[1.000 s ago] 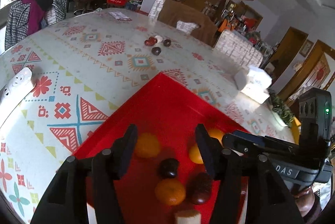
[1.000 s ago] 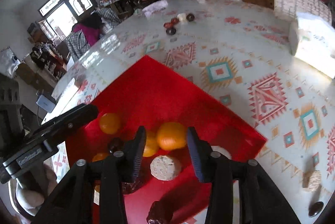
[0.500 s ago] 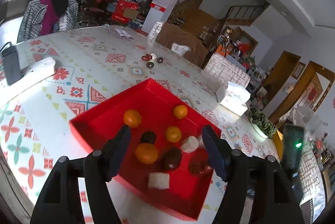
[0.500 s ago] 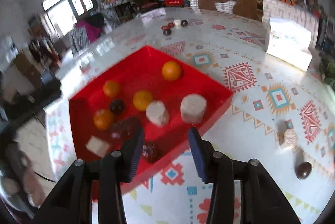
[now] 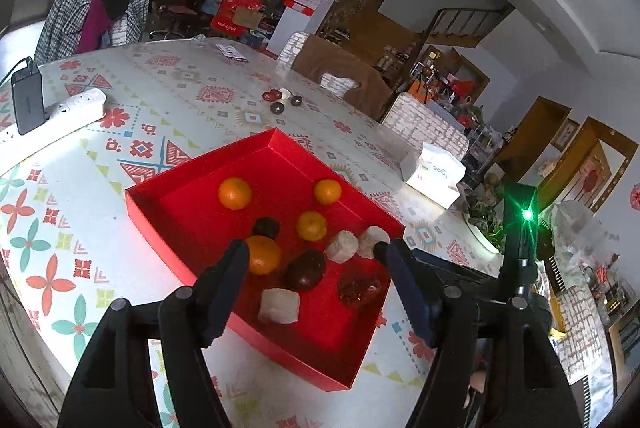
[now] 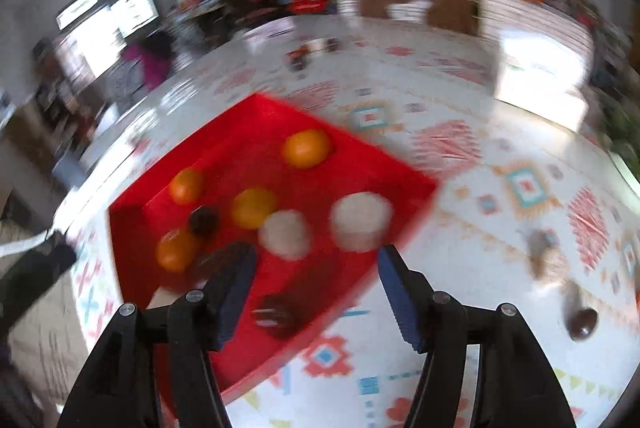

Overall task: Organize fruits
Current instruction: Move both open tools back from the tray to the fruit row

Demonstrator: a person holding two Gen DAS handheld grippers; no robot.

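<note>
Both grippers are seen drawn back from the red box (image 5: 152, 206), so its whole load is surveyed. Left gripper (image 5: 314, 278) is held wide open and empty; oranges (image 5: 235, 193) lie at 12 o'clock. Right gripper (image 6: 316, 278) likewise gapes, empty.

Red box (image 5: 176, 224), 4 orange fruits (image 5: 235, 193), geometric-print tablecloth (image 5: 132, 108).

Tray (image 5: 160, 206): red, shallow, square, lying flat on the patterned tabletop.
Oranges (image 5: 235, 193): four, sitting loose inside the tray, apart from one another.
Dark fruits (image 5: 305, 269): round, sitting among the oranges.
Pale pieces (image 5: 341, 246): three, resting in the tray, two touching.
Stray fruit (image 6: 583, 322): dark, lying outside the tray; blurred.
</note>
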